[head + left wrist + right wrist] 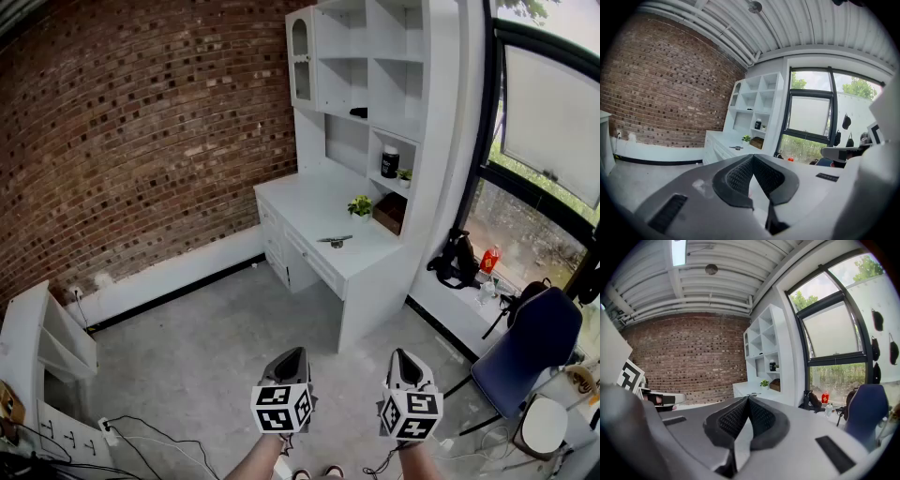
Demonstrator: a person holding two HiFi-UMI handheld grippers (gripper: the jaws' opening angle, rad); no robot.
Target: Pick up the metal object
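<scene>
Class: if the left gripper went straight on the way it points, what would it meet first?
The left gripper has free floor ahead, then likely meets the white desk near the metal object; depth unclear.

Metal object [335, 241] is too small to identify.

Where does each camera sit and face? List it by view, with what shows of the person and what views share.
Head view: on the head, looking down across the floor to the desk and metal object; forearms, left claw and right claw show.
Left gripper view: on the left claw, facing desk and window along shut jaws; right claw's body at right.
Right gripper view: on the right claw, facing desk and brick wall; left claw's cube at left.
Shared: all show the desk.
</scene>
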